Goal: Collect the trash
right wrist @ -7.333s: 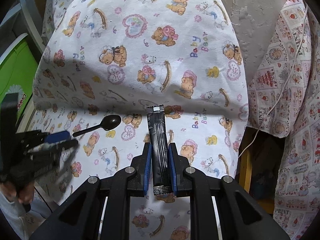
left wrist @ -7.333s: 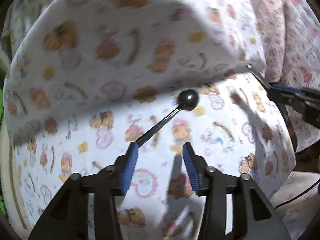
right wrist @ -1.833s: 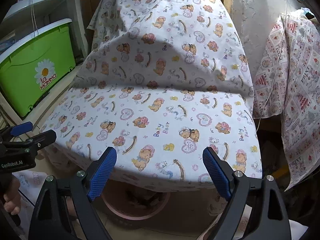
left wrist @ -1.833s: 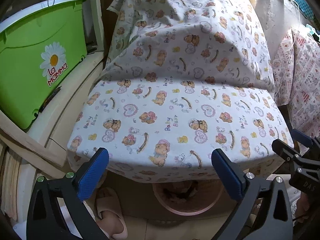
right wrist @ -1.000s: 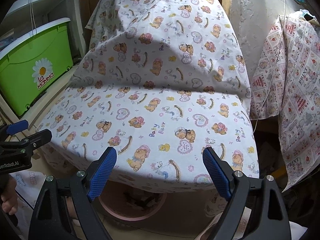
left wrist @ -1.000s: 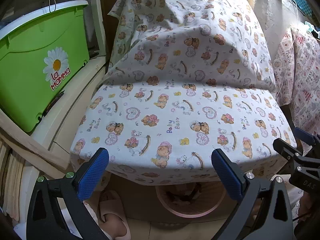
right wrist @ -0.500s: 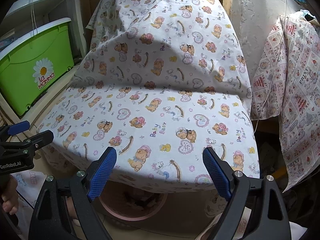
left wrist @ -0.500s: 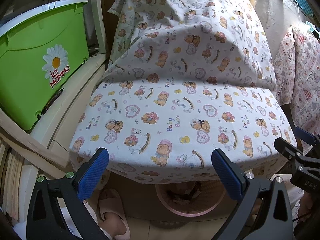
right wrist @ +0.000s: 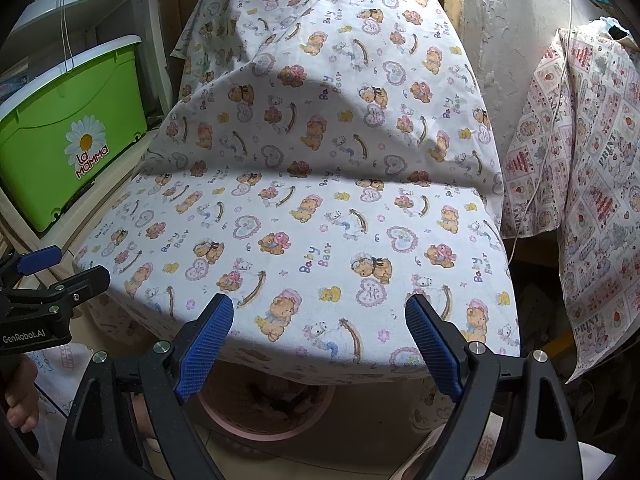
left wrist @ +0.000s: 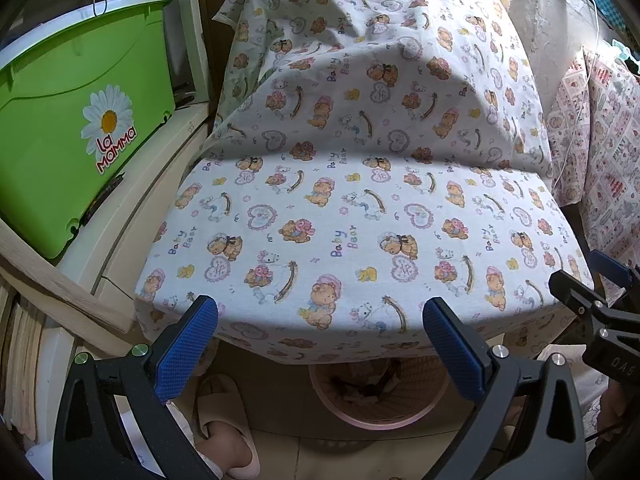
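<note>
A table under a bear-print cloth [left wrist: 352,240] fills both views, also in the right wrist view [right wrist: 312,248]. Nothing lies on the cloth. A pink trash basket [left wrist: 376,420] stands on the floor under the table's front edge, with dark scraps inside; it also shows in the right wrist view [right wrist: 256,428]. My left gripper [left wrist: 320,344] is wide open and empty in front of the table edge. My right gripper [right wrist: 320,340] is wide open and empty, also at the front edge. Each gripper shows at the side of the other's view.
A green "La Mamma" storage box [left wrist: 76,120] sits on a shelf at the left. A patterned cloth [right wrist: 592,184] and a white cable [right wrist: 548,112] hang at the right. A slipper [left wrist: 224,424] lies on the floor left of the basket.
Over the last two seconds both grippers stay open and nearly still. Seven seconds ago the right held a dark sachet and the left was at a black spoon; neither item is on the table now.
</note>
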